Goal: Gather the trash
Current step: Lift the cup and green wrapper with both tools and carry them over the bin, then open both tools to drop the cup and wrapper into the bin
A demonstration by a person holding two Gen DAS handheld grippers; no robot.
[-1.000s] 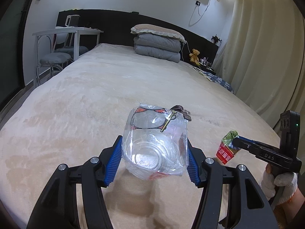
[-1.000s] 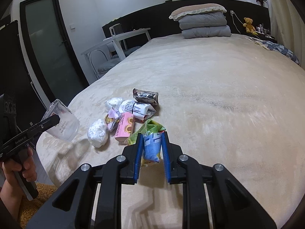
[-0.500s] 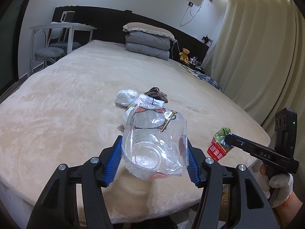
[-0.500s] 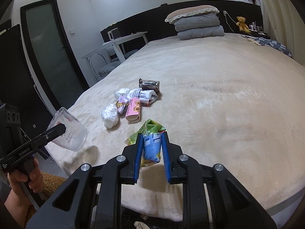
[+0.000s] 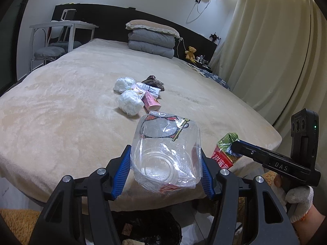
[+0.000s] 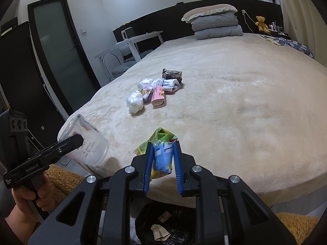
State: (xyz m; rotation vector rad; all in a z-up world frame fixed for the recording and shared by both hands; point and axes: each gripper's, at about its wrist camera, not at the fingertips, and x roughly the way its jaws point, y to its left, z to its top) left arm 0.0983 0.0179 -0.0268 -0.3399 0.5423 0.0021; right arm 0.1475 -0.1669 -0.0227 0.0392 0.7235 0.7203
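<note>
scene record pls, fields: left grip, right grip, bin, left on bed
left grip: left gripper shut on clear plastic cup
right grip: right gripper shut on crumpled snack wrapper
bin: black-lined trash bin on the floor below both grippers, some scraps inside
left on bed: trash pile on the beige bed

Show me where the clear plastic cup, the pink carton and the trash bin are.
clear plastic cup (image 5: 165, 159): left wrist view, on its see-through wall.
pink carton (image 6: 158, 97): right wrist view, on its pink top face.
trash bin (image 6: 179, 232): right wrist view, on the black liner inside.
</note>
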